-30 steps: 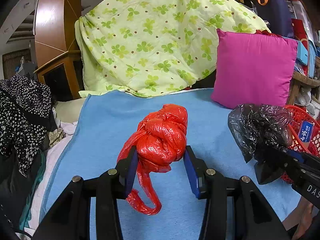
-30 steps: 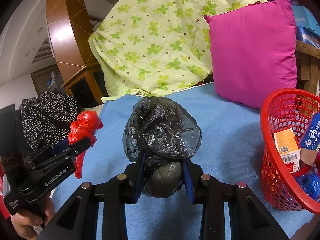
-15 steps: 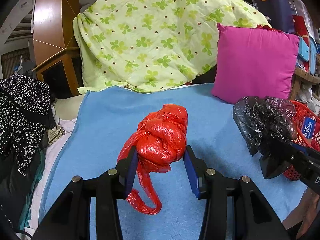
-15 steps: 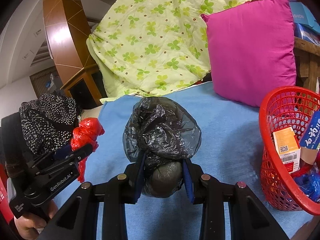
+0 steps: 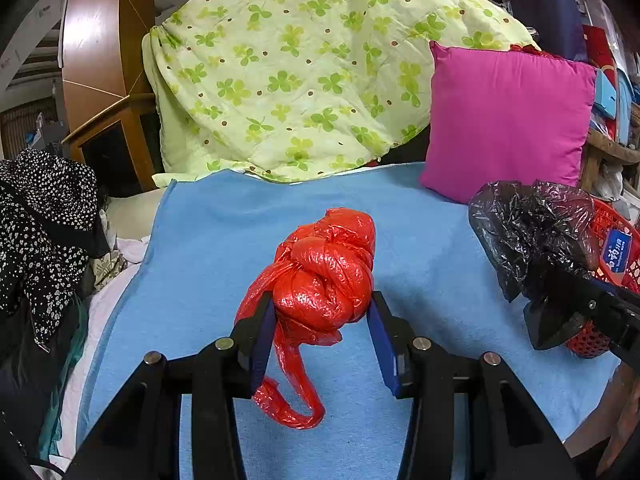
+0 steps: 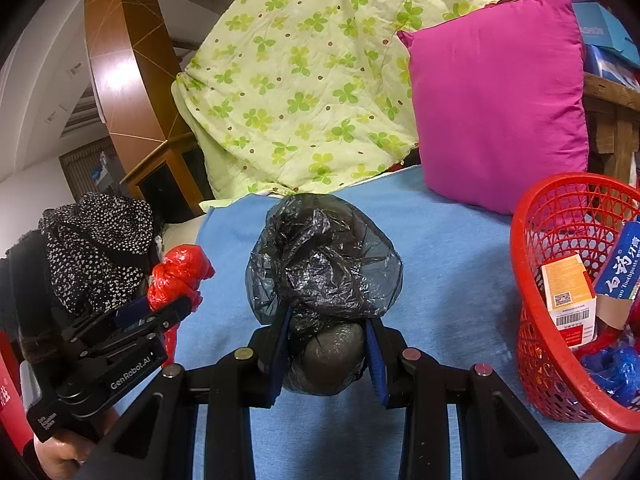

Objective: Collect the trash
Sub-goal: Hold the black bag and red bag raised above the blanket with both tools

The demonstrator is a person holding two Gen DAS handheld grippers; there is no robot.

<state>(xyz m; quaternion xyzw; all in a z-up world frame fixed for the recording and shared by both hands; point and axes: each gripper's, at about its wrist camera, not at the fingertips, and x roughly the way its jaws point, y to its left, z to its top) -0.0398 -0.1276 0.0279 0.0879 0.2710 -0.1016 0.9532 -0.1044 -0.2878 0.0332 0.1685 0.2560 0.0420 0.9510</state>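
Knotted red plastic bag [image 5: 326, 276] clamped between left gripper [image 5: 322, 334] fingers, crumpled black plastic bag [image 6: 324, 276] clamped by right gripper [image 6: 326, 350], red mesh basket [image 6: 536, 292] set at blue towel's [image 6: 452, 264] right edge

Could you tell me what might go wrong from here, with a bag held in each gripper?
The knotted red plastic bag in the left gripper trails a loose loop that could snag the blue towel. The crumpled black plastic bag held by the right gripper is slippery film and may slip. The red mesh basket already holds boxes, so bags could spill out.
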